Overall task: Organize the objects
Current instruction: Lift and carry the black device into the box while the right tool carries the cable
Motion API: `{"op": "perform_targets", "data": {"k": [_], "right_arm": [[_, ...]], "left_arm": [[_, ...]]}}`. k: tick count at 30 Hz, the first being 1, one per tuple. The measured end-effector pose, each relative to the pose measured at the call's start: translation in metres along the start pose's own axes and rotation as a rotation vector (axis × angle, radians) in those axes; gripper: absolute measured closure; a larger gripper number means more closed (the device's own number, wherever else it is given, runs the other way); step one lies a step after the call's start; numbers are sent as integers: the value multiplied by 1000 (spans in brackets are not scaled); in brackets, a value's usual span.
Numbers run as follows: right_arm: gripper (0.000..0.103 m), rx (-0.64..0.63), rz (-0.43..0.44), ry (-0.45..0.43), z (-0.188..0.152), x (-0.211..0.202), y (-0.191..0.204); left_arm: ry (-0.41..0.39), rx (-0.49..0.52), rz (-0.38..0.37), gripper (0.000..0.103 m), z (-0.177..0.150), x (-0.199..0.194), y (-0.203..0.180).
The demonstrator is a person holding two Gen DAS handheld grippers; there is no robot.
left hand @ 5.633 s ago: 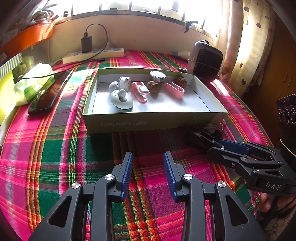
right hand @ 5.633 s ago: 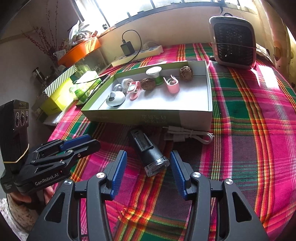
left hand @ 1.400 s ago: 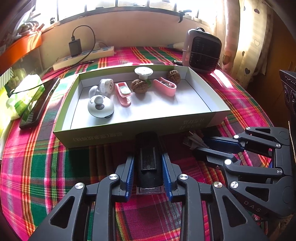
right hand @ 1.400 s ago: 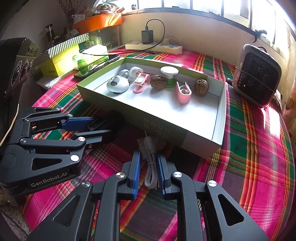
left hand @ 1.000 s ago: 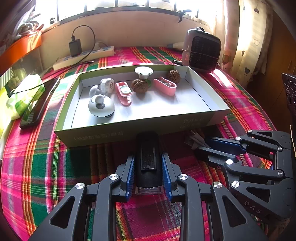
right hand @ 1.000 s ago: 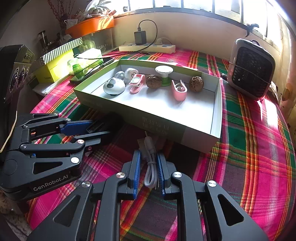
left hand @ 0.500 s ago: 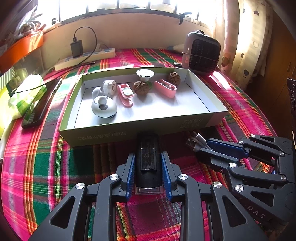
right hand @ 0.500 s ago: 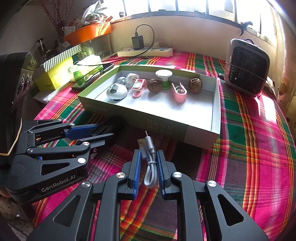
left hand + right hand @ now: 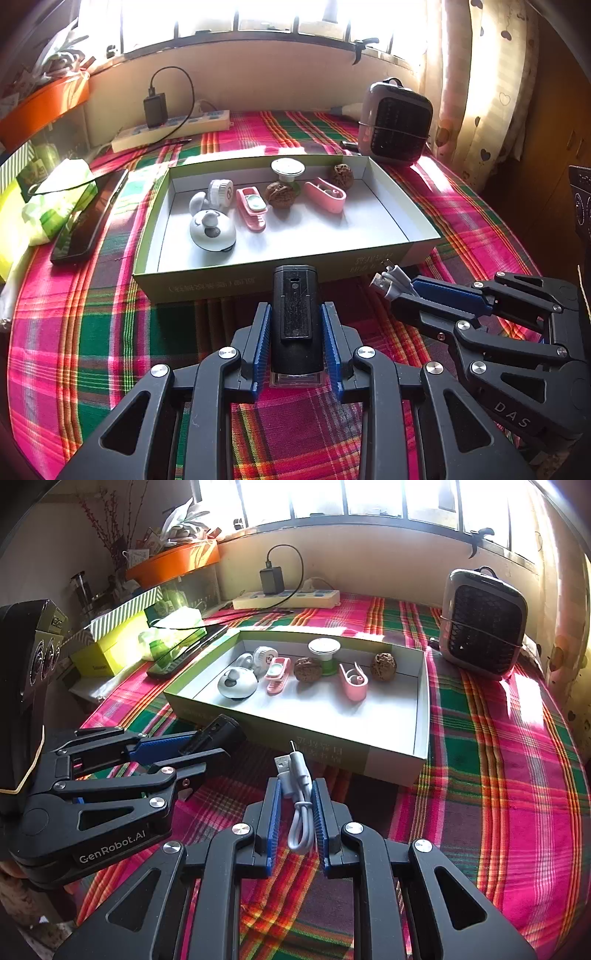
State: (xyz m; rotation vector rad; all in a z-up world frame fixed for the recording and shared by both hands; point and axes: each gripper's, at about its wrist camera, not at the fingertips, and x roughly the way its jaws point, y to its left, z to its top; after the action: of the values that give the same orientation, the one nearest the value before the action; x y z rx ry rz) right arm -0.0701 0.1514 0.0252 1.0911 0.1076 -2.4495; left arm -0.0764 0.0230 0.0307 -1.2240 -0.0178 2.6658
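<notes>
Plaid tablecloth (image 9: pixel 103 332) below; black device (image 9: pixel 295 317) (front end hidden) fills left tool (image 9: pixel 295 347).

You're working over a table under a plaid cloth (image 9: pixel 92 332) of pink, green and orange. Directly on it sit the shallow green box (image 9: pixel 229 284) in the middle, a small heater (image 9: pixel 397 123) at the far right corner, and a white power strip (image 9: pixel 173 129) along the back wall. To the box's left lie a dark phone (image 9: pixel 86 225) and a green-and-white packet (image 9: pixel 55 206) beside it.
</notes>
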Motion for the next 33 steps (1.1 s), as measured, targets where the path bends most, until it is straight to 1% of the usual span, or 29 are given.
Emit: {"op": "perform_targets", "data": {"k": [6, 16, 24, 33], "right_arm": [[85, 20, -2, -20, 4, -7, -3], [85, 58, -35, -45, 19, -10, -14], [85, 88, -82, -64, 36, -6, -26], [85, 114, -130, -56, 55, 10, -38]], "left_arm": [[-8, -3, -4, 78, 6, -4, 2], [-26, 5, -13, 78, 23, -3, 2], [-31, 8, -15, 78, 41, 7, 3], [-16, 3, -20, 78, 55, 25, 5]]}}
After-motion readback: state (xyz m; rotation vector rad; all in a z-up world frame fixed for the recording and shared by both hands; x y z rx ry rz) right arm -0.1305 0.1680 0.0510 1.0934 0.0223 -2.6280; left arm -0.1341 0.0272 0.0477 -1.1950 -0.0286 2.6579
